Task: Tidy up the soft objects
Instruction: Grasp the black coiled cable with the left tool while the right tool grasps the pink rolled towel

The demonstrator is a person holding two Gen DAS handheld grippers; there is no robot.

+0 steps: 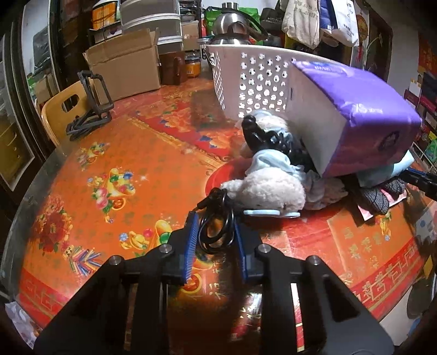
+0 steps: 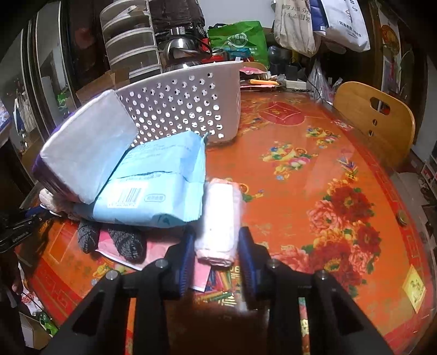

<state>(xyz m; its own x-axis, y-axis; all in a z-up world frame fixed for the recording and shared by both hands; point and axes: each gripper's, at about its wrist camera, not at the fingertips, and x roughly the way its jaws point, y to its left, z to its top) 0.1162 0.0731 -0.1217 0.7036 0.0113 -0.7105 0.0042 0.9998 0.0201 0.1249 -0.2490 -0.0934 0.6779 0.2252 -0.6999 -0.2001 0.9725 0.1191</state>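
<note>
A white perforated basket [image 1: 256, 79] stands at the back of the table; it also shows in the right wrist view [image 2: 180, 106]. A purple tissue pack [image 1: 355, 114] leans on a light blue pack [image 2: 155, 188] and a plush sheep doll [image 1: 270, 174]. My left gripper [image 1: 214, 226] is shut on a coiled black cable [image 1: 215, 221] beside the doll's foot. My right gripper [image 2: 217, 243] is shut on a rolled pink-white towel [image 2: 220, 221] lying on the table. Dark knit socks [image 2: 123, 240] lie under the blue pack.
The round table has a red-orange flowered cloth [image 1: 123, 169]. A black folding stand [image 1: 90, 114] sits at its left edge by a wooden chair [image 1: 58, 109]. Cardboard boxes [image 1: 125, 65] and a steel kettle [image 1: 232, 24] stand behind. Another wooden chair [image 2: 379, 120] is at the right.
</note>
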